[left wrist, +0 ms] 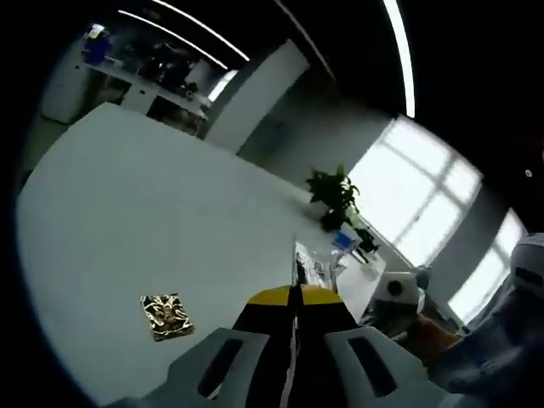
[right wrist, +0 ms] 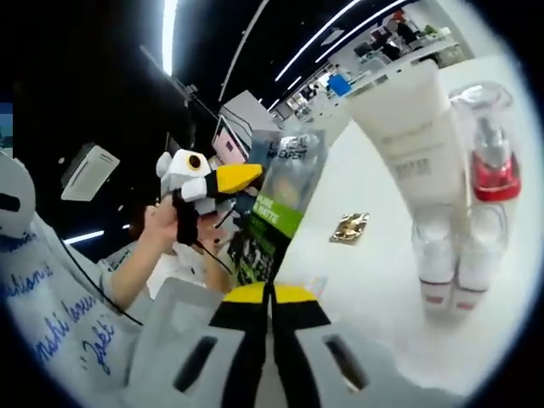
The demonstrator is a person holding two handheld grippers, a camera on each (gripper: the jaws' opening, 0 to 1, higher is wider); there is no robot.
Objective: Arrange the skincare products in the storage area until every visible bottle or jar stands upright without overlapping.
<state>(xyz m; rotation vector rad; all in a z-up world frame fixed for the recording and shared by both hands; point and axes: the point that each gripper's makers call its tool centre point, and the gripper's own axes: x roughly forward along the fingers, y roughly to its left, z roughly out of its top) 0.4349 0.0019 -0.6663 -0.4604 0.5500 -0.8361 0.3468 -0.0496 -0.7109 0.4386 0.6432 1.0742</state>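
The white table [left wrist: 127,204] takes up most of my left gripper view, tilted, with its far edge running toward a potted plant [left wrist: 333,194] and bright windows. Near its near edge lies a small gold foil sachet [left wrist: 167,315], flat and well apart from everything else. My left gripper [left wrist: 293,297] has its yellow-tipped jaws pressed together with nothing between them.

In my right gripper view the tall white tube [right wrist: 412,136] stands cap-down on the table, with a clear bottle with a red collar [right wrist: 491,161] just beside it, and two small clear-capped white bottles [right wrist: 450,263] upright in front of them, touching side by side. My right gripper [right wrist: 270,293] is clamped on the bottom edge of a clear packet with a green label [right wrist: 276,212] (the print is too blurred to read). The same sachet [right wrist: 349,226] lies between the packet and the bottles
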